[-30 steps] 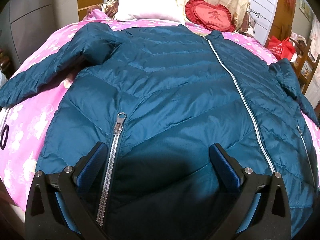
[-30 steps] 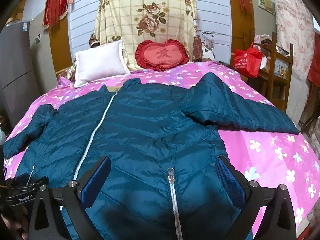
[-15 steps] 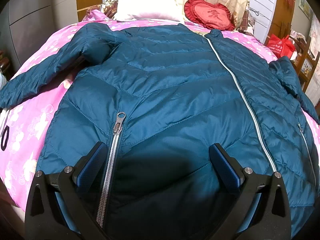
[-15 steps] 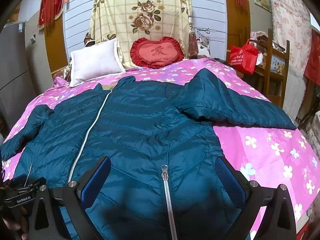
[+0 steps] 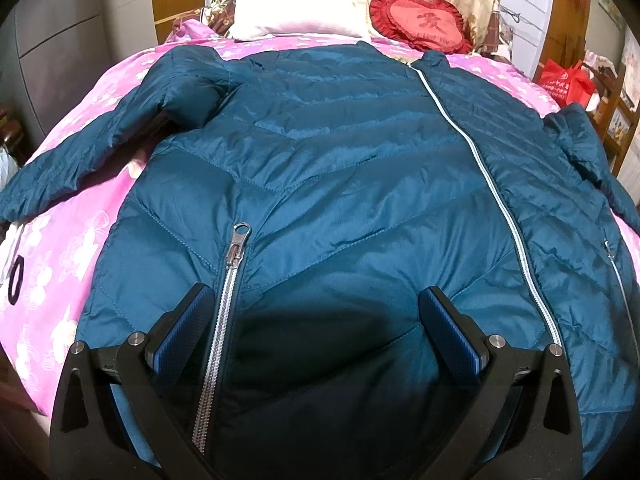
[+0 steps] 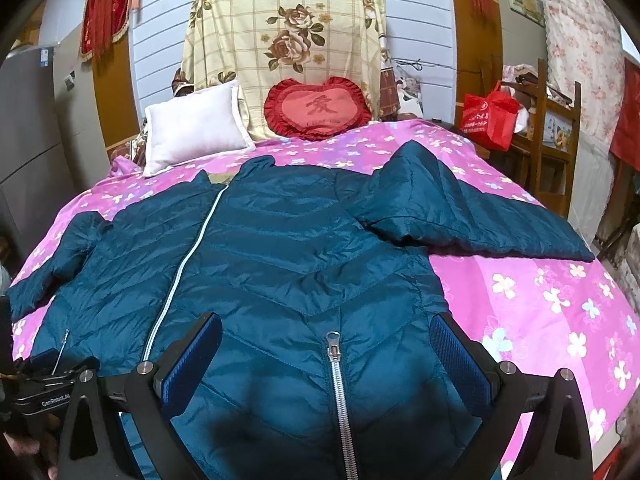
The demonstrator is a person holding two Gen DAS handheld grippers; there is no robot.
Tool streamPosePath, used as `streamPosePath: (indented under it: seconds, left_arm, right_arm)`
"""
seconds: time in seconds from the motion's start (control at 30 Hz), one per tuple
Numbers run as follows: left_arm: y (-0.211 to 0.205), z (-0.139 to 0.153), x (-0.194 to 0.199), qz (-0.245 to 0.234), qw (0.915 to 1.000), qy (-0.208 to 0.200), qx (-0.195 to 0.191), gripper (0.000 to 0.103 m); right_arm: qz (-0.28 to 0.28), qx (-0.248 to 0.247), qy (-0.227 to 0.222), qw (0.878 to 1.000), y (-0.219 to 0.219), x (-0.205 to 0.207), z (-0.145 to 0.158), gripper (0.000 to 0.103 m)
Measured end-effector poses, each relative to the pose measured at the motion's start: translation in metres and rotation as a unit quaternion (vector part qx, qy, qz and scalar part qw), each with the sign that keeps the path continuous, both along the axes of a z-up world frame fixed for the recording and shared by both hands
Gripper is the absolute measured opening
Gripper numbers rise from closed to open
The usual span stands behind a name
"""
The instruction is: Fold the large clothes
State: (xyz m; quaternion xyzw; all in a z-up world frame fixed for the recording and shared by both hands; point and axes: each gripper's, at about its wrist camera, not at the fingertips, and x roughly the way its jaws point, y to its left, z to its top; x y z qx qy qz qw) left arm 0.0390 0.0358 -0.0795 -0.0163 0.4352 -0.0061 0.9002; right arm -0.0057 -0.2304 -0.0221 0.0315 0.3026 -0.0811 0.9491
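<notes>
A teal quilted puffer jacket [image 5: 340, 184] lies front up and zipped on a pink flowered bed, sleeves spread out; it also shows in the right wrist view [image 6: 280, 248]. My left gripper [image 5: 316, 332] is open and empty just above the jacket's lower left part, astride a pocket zipper [image 5: 234, 252]. My right gripper [image 6: 326, 356] is open and empty above the lower right part, over the other pocket zipper [image 6: 334, 350]. The left gripper's body [image 6: 44, 392] shows at the lower left of the right wrist view.
A white pillow [image 6: 196, 124] and a red heart cushion [image 6: 320, 108] lie at the bed's head against a floral cover. A wooden rack with a red bag [image 6: 490, 118] stands to the right. A grey cabinet [image 5: 52, 40] stands to the left. Bare pink bedspread [image 6: 552, 308] lies right of the jacket.
Both grippers have moved slightly forward and lower over the jacket's hem area. Both stay open. The jacket has not moved.
</notes>
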Motion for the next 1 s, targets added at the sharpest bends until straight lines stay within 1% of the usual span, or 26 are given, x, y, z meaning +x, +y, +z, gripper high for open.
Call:
streamPosePath:
  seconds: [0.23,0.47,0.77,0.87,0.97,1.0]
  left_arm:
    - [-0.001,-0.001,0.0,0.0,1.0,-0.001,0.008,0.103]
    - [-0.001,-0.001,-0.001,0.0,0.9999,-0.002,0.012,0.103]
    - [-0.001,0.002,-0.003,0.001,0.9999,-0.008,0.008,0.103]
    - [-0.003,0.014,-0.007,-0.005,0.9995,-0.025,0.02,0.103]
    - [-0.006,0.035,-0.008,-0.006,0.997,-0.053,0.056,0.103]
    - [-0.005,0.043,-0.008,-0.003,0.9964,-0.06,0.059,0.103]
  right_arm:
    - [0.012,-0.001,-0.003,1.0,0.011,0.004,0.002,0.103]
    - [0.014,-0.019,-0.011,1.0,0.026,0.008,0.004,0.103]
    - [0.019,-0.03,0.002,0.999,0.036,0.011,0.0,0.103]
    - [0.018,-0.032,-0.002,0.999,0.036,0.011,0.0,0.103]
    - [0.017,-0.032,0.001,0.999,0.035,0.013,-0.003,0.103]
    - [0.015,-0.031,0.003,0.999,0.034,0.013,-0.004,0.103]
